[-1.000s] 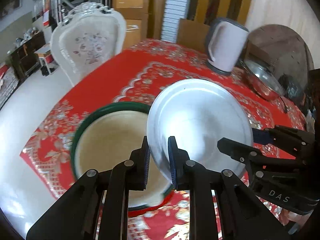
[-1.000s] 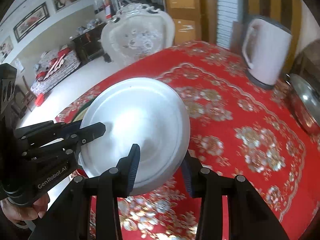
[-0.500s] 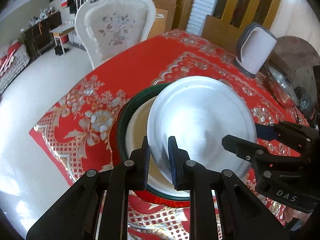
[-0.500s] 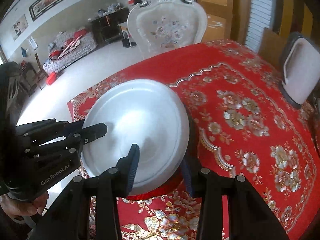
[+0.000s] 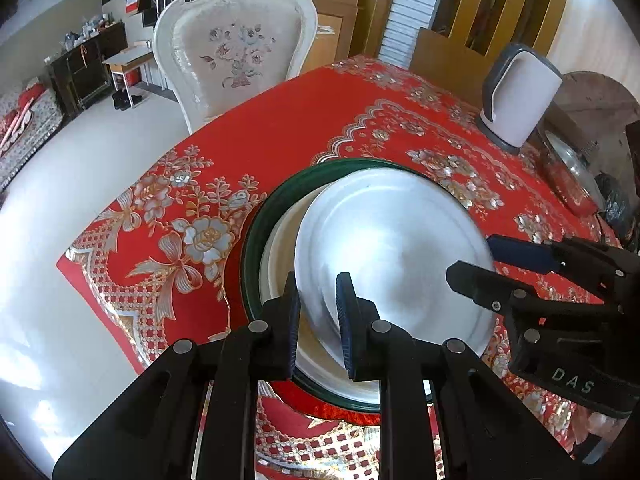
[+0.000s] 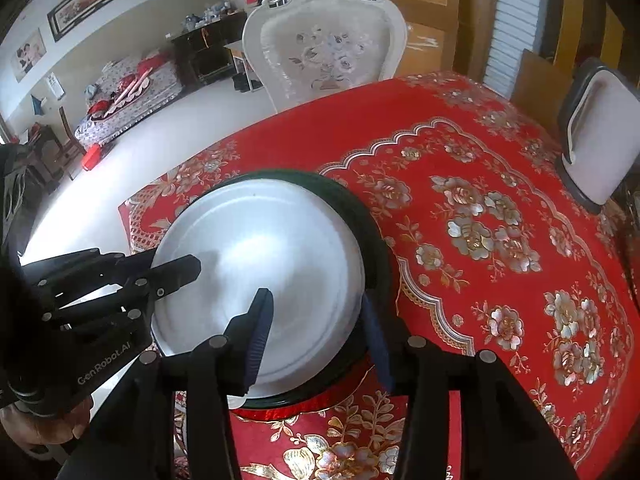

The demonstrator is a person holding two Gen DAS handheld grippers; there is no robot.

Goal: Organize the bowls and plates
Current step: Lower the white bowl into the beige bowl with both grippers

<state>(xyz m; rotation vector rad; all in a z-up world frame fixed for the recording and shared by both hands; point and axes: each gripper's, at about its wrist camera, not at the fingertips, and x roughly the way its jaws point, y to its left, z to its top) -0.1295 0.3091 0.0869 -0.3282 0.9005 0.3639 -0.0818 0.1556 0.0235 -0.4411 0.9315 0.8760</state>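
Pinching the near rim of the silver plate with the left gripper — right gripper spread, straddling the plate's opposite edge — hovering it just over the green-rimmed bowl beneath both claws.

- The plate looks like brushed metal, silvery with a soft, dull sheen.
- The green-rimmed bowl under it is glossy, enamel-like, with a cream inside.
- The bench cloth is red fabric with shiny gold and silver flower patterns.
- The left gripper and right gripper are matt black plastic with ribbed blue pads.
- The kettle at far right is smooth white plastic.
- The chair at the far side has a pale padded cloth back.
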